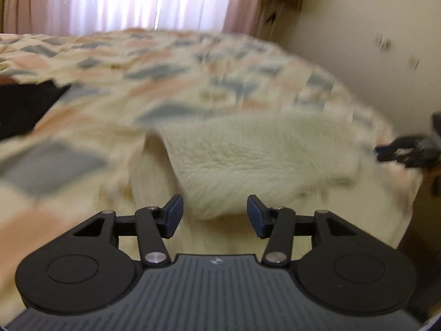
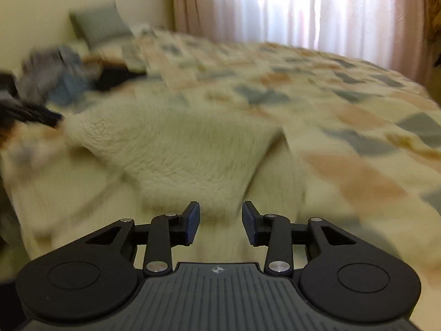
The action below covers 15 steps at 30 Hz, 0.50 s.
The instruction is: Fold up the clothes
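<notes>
— Nearest the lens: left tool (image 1: 215, 215), blue pads apart, nothing between them. Hangs over the near edge of a cream fleece garment (image 1: 248, 160).

— Same on the other side? Right tool (image 2: 220, 222) with jaws parted too, empty, above that same fleece garment (image 2: 176, 151).

— Yes. Both spread, neither pinching cloth. Seen from the left, the right tool (image 1: 386, 151) off at the far right edge of the fleece, blurred; touching or not, cannot tell.

— And the left tool (image 2: 41, 115) from the right view: dark smear at the fleece's left corner. Contact unclear as well.

— Fleece lying flat on the bed, partly doubled over, one fold line running across.

— Under it, a patchwork bedspread (image 2: 330, 104) in cream, peach and grey-blue.

— Farther back on the left: heap of dark and blue clothes (image 2: 60, 80), then a grey pillow (image 2: 100, 26) against the wall.

— Behind all that, pink curtains (image 2: 289, 5) with bright daylight through them.
</notes>
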Each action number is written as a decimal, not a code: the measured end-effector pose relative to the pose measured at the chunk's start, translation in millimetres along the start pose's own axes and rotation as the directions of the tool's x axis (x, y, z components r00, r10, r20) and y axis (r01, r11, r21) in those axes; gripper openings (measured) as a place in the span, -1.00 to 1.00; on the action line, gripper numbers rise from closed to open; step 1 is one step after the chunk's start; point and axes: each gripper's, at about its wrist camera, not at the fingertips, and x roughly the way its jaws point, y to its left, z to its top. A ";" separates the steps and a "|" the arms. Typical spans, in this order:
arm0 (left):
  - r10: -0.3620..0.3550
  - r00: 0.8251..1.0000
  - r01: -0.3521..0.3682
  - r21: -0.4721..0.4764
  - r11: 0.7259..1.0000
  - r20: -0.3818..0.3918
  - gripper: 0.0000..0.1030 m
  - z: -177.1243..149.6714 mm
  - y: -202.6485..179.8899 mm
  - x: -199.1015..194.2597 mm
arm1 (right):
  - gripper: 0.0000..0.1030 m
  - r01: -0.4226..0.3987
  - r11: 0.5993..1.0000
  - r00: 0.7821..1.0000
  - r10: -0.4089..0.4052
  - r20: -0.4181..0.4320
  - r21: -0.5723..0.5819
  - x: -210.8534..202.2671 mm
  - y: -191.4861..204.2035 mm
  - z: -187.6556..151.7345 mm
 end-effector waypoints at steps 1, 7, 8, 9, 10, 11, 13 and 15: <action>0.032 0.999 -0.032 0.020 0.999 -0.017 -0.11 -11.2 -9.9 -3.0 | -0.26 0.039 0.999 0.999 -0.039 -0.012 -0.025 -4.3 12.7 -9.6; 0.386 0.922 -0.340 0.562 0.754 0.040 -0.10 -41.7 -85.0 23.1 | -0.25 0.263 0.897 0.963 -0.268 0.038 -0.355 2.7 67.8 -25.2; 0.424 0.902 -0.368 0.654 0.661 0.079 -0.09 -45.4 -97.3 31.9 | -0.25 0.292 0.864 0.954 -0.294 0.060 -0.410 6.6 73.6 -26.5; 0.421 0.901 -0.361 0.723 0.589 0.106 -0.07 -48.8 -106.2 41.7 | -0.25 0.304 0.835 0.949 -0.305 0.074 -0.458 11.8 76.6 -26.1; 0.417 0.901 -0.351 0.768 0.536 0.120 -0.07 -51.7 -110.7 50.6 | -0.25 0.304 0.808 0.948 -0.308 0.078 -0.505 18.7 79.6 -26.2; 0.413 0.901 -0.340 0.809 0.480 0.135 -0.06 -54.6 -115.0 59.5 | -0.25 0.302 0.779 0.947 -0.310 0.082 -0.550 26.8 81.9 -26.8; 0.415 0.894 -0.336 0.863 0.377 0.167 -0.06 -61.2 -117.5 75.5 | -0.21 0.307 0.721 0.942 -0.324 0.090 -0.621 44.0 84.1 -29.3; 0.412 0.890 -0.331 0.898 0.290 0.195 -0.06 -68.8 -116.1 86.1 | -0.12 0.312 0.648 0.936 -0.333 0.110 -0.695 57.8 87.6 -35.3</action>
